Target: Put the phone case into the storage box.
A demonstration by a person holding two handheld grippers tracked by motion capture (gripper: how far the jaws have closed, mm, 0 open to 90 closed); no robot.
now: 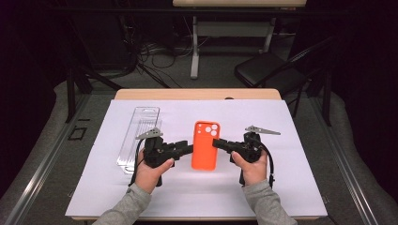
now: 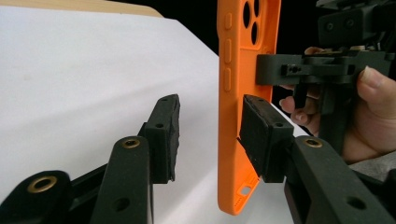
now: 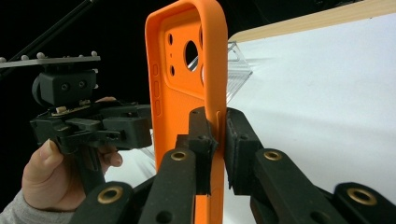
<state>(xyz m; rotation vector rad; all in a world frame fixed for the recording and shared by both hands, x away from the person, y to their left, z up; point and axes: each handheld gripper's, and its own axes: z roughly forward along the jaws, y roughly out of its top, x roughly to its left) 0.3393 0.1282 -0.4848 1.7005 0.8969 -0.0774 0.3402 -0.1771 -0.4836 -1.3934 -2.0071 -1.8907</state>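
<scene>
High view: an orange phone case (image 1: 205,145) sits mid-desk between two hand-held grippers on a white sheet (image 1: 197,187).

The right gripper (image 1: 217,142) has its jaws pressed together on the case's right edge, as the right gripper view shows, with the case wall pinched between the pads. The left gripper (image 1: 189,149) reaches the case's left edge; in the left gripper view its jaws stand apart, one pad (image 2: 261,135) against the case and the other clear of it. A clear plastic package (image 1: 138,138) lies toward the sheet's left edge. The sheet covers most of a light wooden desk (image 1: 197,93), whose wood shows along the far edge. Beyond it the room is dark, with grey carpet (image 1: 164,79), tangled cables (image 1: 155,56), a black folding chair (image 1: 277,70) and a white table leg (image 1: 194,47).
</scene>
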